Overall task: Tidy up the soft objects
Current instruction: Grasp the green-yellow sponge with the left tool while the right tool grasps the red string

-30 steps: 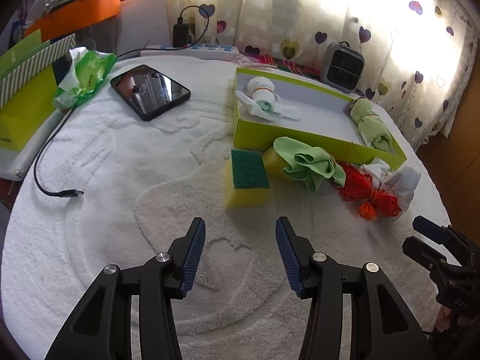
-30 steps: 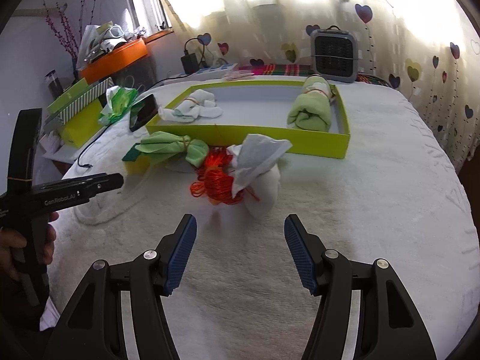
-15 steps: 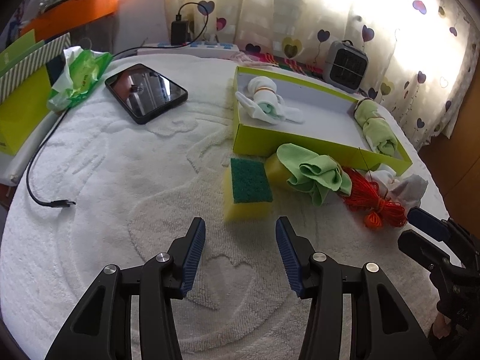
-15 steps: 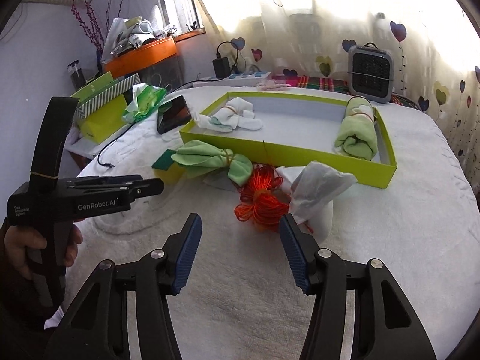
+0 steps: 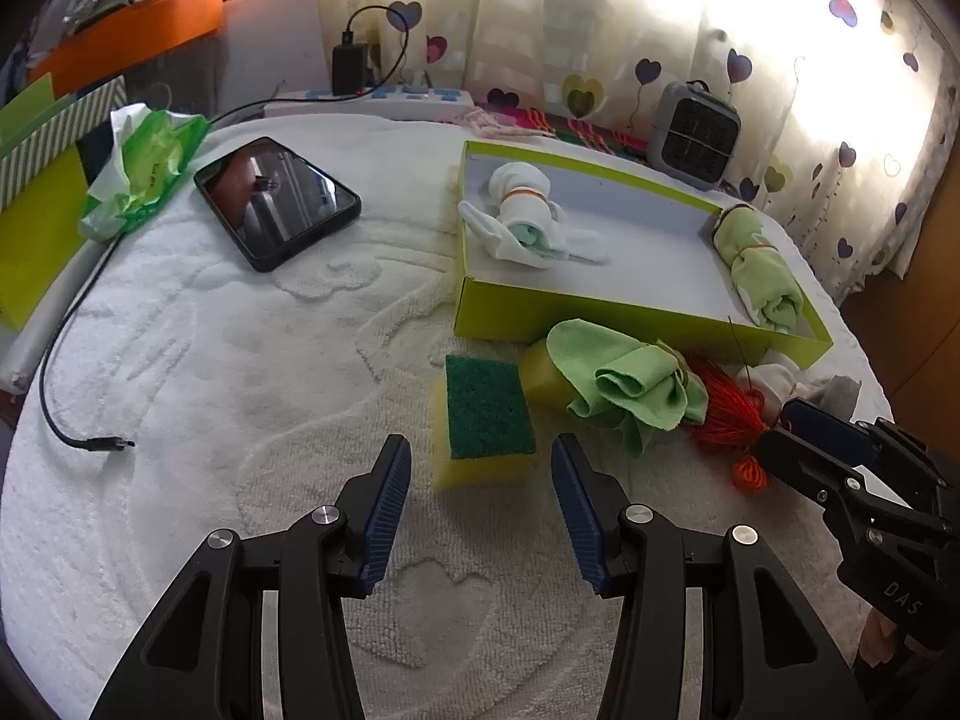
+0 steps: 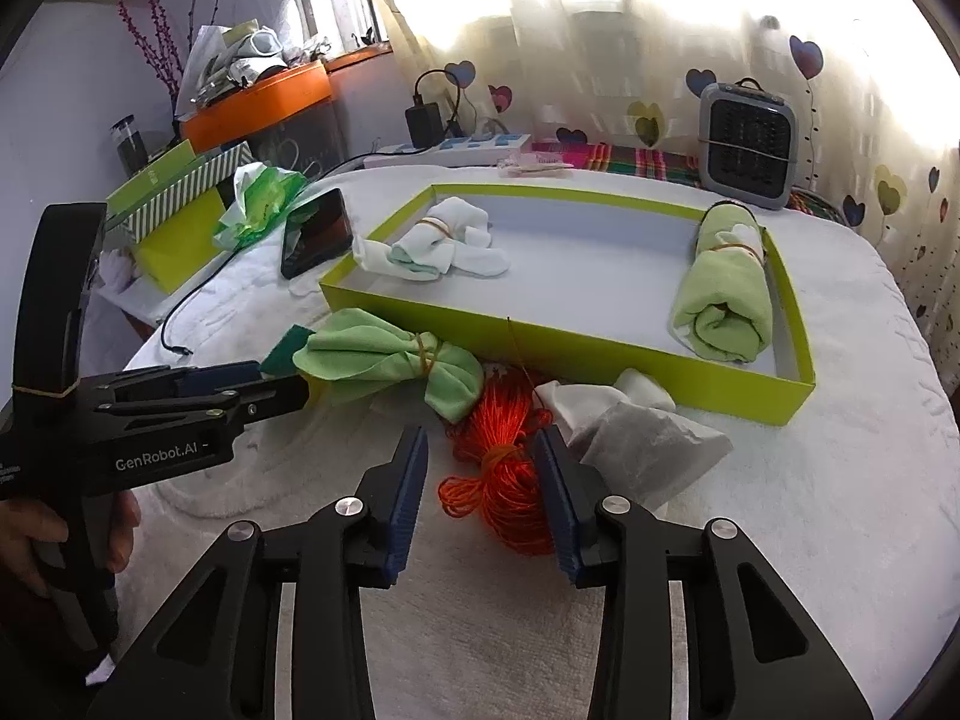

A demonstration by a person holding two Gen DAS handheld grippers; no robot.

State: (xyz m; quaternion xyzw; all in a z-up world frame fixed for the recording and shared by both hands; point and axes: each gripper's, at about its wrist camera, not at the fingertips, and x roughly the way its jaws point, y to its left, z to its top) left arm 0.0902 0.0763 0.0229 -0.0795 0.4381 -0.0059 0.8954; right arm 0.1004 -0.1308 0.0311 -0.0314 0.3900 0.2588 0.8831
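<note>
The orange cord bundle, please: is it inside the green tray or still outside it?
Outside: the orange cord bundle lies on the white towel before the green tray.

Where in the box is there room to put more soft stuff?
The box is bare through its middle, between the white bundle at one end and the green roll at the other. Crowded: just outside the near wall, where the green cloth, orange cord and white pouch bunch together.

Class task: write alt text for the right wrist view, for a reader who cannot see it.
The right gripper, jaws closing, straddles an orange cord bundle on a white towel. Behind lies a green tray holding two rolled cloths.
</note>
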